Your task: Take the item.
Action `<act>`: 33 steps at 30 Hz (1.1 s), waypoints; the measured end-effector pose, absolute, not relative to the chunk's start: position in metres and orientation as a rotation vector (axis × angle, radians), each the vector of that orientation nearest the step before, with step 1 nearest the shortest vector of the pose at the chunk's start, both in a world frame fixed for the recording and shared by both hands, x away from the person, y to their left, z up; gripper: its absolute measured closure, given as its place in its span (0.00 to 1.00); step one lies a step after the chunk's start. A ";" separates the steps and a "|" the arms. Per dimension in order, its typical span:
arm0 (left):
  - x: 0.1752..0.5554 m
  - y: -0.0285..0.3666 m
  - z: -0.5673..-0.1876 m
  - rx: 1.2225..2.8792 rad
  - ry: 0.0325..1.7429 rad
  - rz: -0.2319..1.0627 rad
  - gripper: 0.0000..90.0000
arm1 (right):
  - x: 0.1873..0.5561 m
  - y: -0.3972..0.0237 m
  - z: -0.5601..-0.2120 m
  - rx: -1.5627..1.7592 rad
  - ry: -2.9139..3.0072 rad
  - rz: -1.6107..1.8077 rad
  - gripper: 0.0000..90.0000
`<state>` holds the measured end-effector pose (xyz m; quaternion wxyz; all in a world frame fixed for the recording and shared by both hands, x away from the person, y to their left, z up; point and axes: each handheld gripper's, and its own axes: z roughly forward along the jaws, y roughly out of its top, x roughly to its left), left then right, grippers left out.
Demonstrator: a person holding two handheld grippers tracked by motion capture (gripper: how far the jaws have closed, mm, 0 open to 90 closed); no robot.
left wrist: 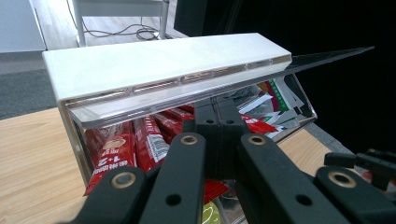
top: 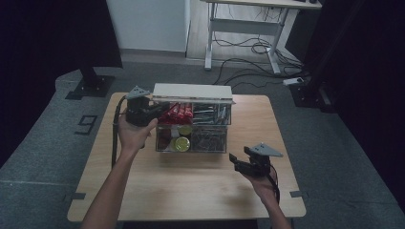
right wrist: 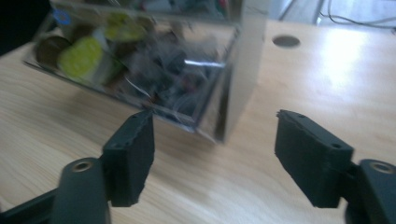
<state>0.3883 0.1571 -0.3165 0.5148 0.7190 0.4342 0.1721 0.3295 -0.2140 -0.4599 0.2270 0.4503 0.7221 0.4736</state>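
Note:
A clear plastic box [top: 224, 143] stands at the middle of the wooden table [top: 191, 191], its white lid [top: 191, 90] raised. Inside lie red snack packets [top: 176, 113], yellow-topped round cups [top: 182, 143] and dark small items on the right. My left gripper [top: 160, 109] is at the box's upper left. In the left gripper view its jaws [left wrist: 215, 109] stand pressed together just under the lid's clear front edge [left wrist: 187, 95], above the red packets [left wrist: 140, 144]. My right gripper [top: 240, 155] hovers off the box's front right corner [right wrist: 229, 116], open [right wrist: 215, 126], with nothing between its jaws.
A round hole [right wrist: 286, 41] is cut in the tabletop right of the box. Behind the table stand a white desk frame [top: 243, 28] with cables on the floor, and a black stand base [top: 90, 86] at the left. Bare wood lies in front of the box.

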 end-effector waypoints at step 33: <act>0.388 0.155 -0.316 1.731 1.043 0.405 1.00 | 0.351 -0.182 -0.385 1.105 1.931 1.446 0.46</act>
